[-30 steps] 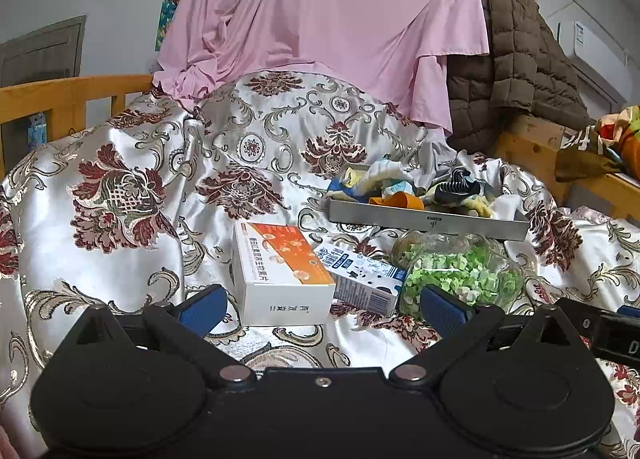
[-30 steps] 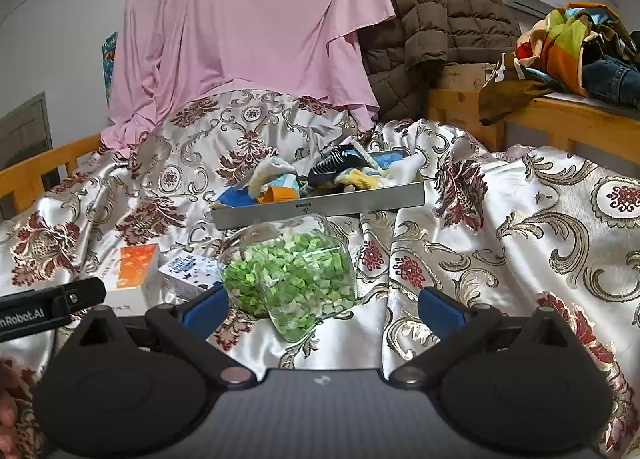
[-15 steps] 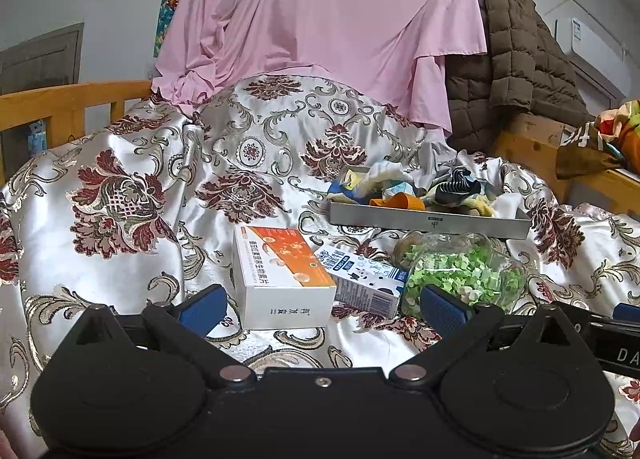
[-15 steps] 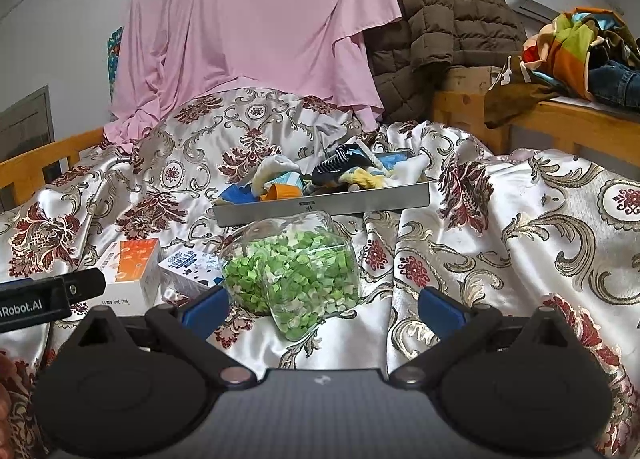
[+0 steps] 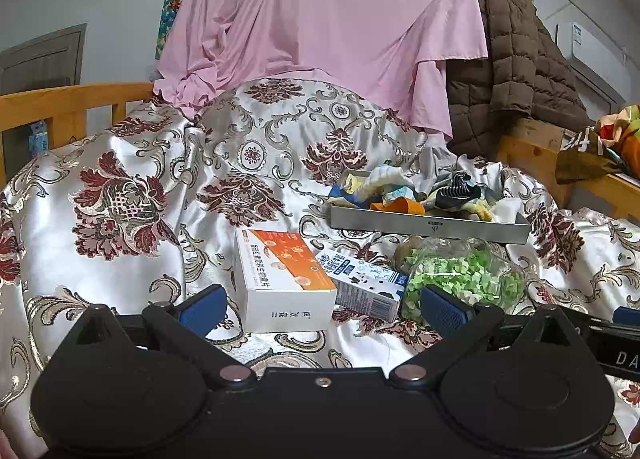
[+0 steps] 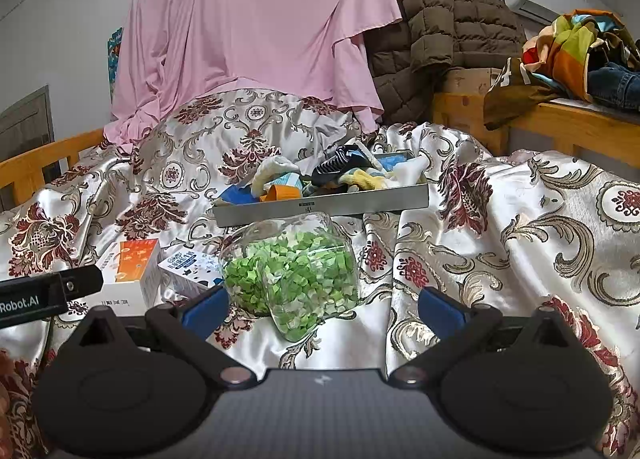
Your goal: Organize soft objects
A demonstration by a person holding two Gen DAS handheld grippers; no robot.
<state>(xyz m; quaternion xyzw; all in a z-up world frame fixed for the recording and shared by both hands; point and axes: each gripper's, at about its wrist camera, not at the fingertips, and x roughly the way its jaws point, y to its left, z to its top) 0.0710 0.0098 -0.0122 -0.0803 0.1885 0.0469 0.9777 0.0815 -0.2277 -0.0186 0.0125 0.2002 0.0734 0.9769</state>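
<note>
Both my grippers, left (image 5: 322,305) and right (image 6: 322,309), spread wide, empty. Crumpled soft socks (image 6: 340,173) fill flat metal tray (image 6: 320,207) well ahead.

Both the left gripper (image 5: 322,305) and right gripper (image 6: 322,307) are matte black, with blue finger pads (image 5: 203,308), silver pivot screws (image 5: 235,373) and round housings.

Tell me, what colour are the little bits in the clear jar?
Green and white bits, clearest in the right wrist view.

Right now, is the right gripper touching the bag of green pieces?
Apart. In the right wrist view the right gripper is open, its fingers flanking the bag of green pieces, with patterned cloth visible between each finger and the bag.
</note>
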